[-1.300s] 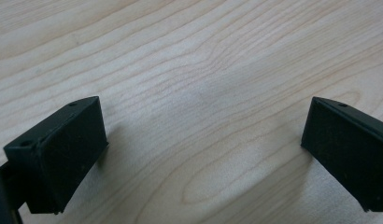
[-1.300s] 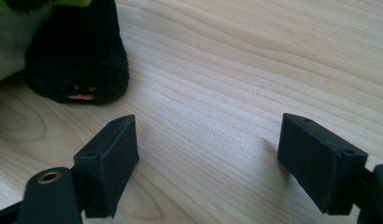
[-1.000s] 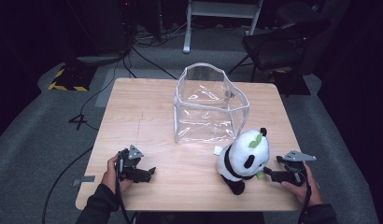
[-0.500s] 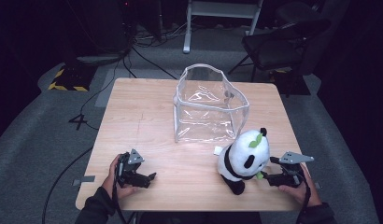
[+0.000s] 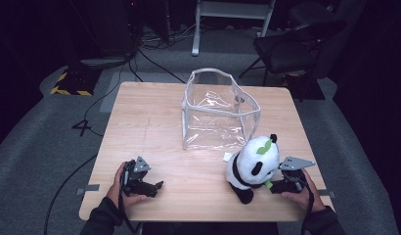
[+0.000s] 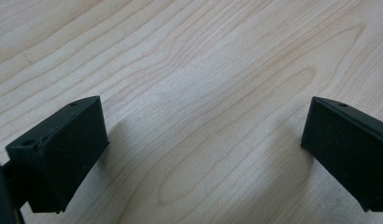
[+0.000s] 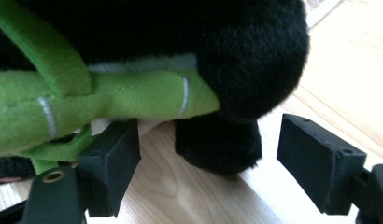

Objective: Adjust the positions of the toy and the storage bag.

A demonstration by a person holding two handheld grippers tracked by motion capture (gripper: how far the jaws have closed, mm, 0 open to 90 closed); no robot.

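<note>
High view: wooden table (image 5: pixel 154 122), dark room around it, a chair (image 5: pixel 291 46) beyond the far right corner. Clear plastic bag (image 5: pixel 218 110) stands open-topped at table centre, slightly toward the far side. Plush panda (image 5: pixel 251 166) sits upright near the front right edge, just in front of the bag's near right corner, with a green leaf on its head.

Left claw (image 5: pixel 157 186) low at the front left of the table, well apart from panda and bag. Left gripper view: jaws wide apart, bare wood grain between them, nothing held.

Right claw (image 5: pixel 272 186) at the panda's right flank, by its lower body. Right gripper view: right claw (image 7: pixel 206 158) has its jaws spread, not yet closed on anything. Between them a black plush foot or paw (image 7: pixel 217 147) rests on the table; a green felt bamboo stalk (image 7: pixel 105 100) runs across just above the left jaw. Whether either jaw touches the fur, I cannot tell.

Handling, as a judgement: the panda looks light and soft, and will squash under the jaws rather than resist. The fur gives some friction, so slipping is unlikely, but a pinch on a limb alone would let the body dangle and swing. The felt stalk is thin and floppy, a poor hold. The limb close to where it joins the body looks the better place to grip. The bag's film walls look flimsy and easily pushed over.
</note>
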